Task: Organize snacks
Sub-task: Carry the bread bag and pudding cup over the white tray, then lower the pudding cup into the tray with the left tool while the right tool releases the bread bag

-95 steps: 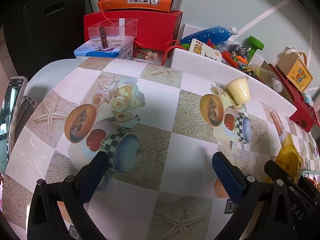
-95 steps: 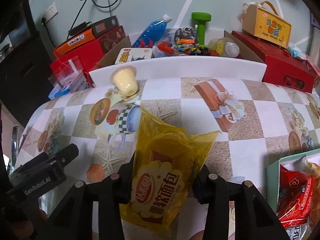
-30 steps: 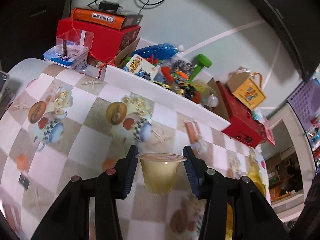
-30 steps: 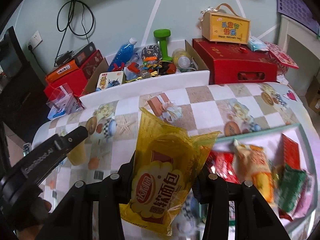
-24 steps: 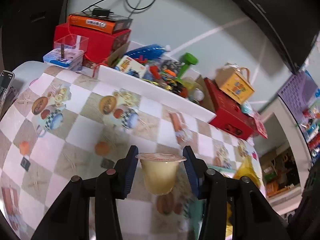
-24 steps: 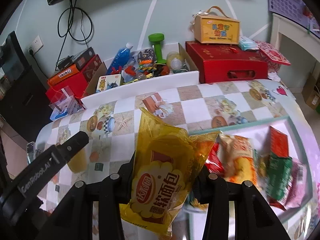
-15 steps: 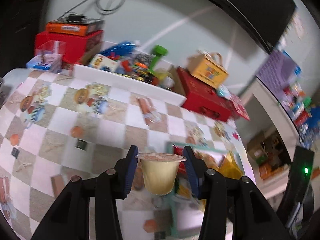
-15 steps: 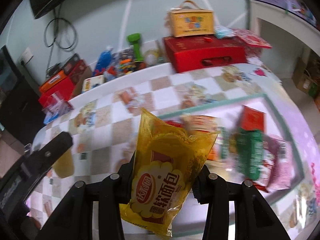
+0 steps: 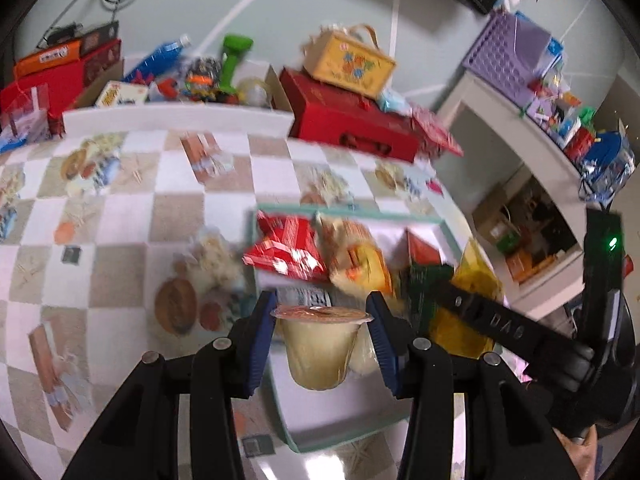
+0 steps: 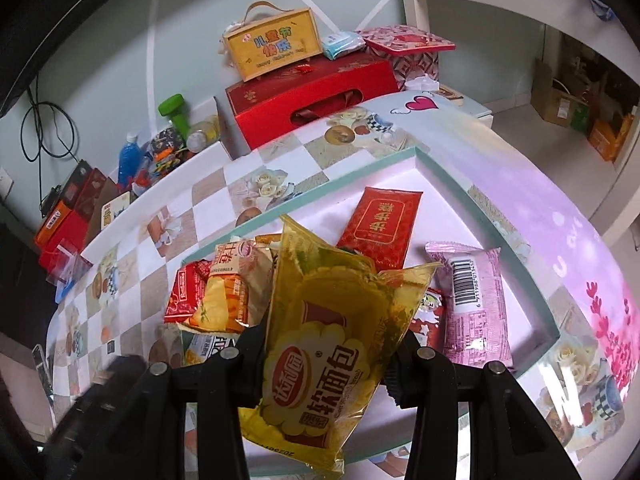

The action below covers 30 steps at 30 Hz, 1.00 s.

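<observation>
The left hand-held gripper (image 9: pixel 322 334) has its blue pads closed on a sealed cup of pale yellow jelly (image 9: pixel 318 350), held upright between them. Just beyond and below it lies a shallow tray with a teal rim (image 9: pixel 280 404) on the checkered counter (image 9: pixel 120 224), with a red packet (image 9: pixel 286 250) and an orange-yellow packet (image 9: pixel 356 260) inside.

The right hand-held gripper (image 10: pixel 326 344) is clamped on a yellow bread bag (image 10: pixel 328 344) that stands up between its fingers, over the same tray (image 10: pixel 500 228). Past the bag lie a red flat packet (image 10: pixel 382 220) and, to its right, a pink wrapped snack (image 10: pixel 474 304). Further off, a red box (image 10: pixel 316 98) carries a yellow carry-case (image 10: pixel 272 44).
</observation>
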### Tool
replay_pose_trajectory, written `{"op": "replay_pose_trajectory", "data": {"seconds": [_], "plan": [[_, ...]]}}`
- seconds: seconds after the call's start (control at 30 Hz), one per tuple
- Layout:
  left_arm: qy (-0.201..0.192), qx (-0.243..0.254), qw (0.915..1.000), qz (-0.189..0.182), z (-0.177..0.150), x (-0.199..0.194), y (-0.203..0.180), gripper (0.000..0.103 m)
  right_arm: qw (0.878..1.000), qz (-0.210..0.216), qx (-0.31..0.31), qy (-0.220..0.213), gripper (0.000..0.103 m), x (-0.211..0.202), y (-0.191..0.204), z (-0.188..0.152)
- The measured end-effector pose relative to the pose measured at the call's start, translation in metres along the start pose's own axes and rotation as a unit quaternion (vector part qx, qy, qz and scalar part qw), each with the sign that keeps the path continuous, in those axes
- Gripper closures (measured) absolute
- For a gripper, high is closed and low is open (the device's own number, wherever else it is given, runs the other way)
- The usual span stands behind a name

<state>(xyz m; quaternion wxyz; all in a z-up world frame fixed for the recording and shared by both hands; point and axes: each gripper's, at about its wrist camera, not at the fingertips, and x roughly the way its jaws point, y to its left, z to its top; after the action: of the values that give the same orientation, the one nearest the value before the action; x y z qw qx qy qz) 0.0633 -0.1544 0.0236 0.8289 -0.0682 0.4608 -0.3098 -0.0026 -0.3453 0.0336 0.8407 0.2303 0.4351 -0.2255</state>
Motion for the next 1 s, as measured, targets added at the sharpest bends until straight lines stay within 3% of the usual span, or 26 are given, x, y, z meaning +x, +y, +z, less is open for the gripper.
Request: {"op": "replay_pose_trajectory", "data": {"seconds": [0.63,1.0], "plan": [[0.054,0.010,0.9984,0.010,-0.043,0.017,-0.015,0.055,0.999,-0.025,-0.029,0.035,0.055,0.004,0.005,-0.032],[0.071,-0.004,0.9973,0.018,-0.042,0.026,-0.007,0.055,0.998,-0.024,-0.038,0.044,0.055,0.013,0.010,-0.030]]}}
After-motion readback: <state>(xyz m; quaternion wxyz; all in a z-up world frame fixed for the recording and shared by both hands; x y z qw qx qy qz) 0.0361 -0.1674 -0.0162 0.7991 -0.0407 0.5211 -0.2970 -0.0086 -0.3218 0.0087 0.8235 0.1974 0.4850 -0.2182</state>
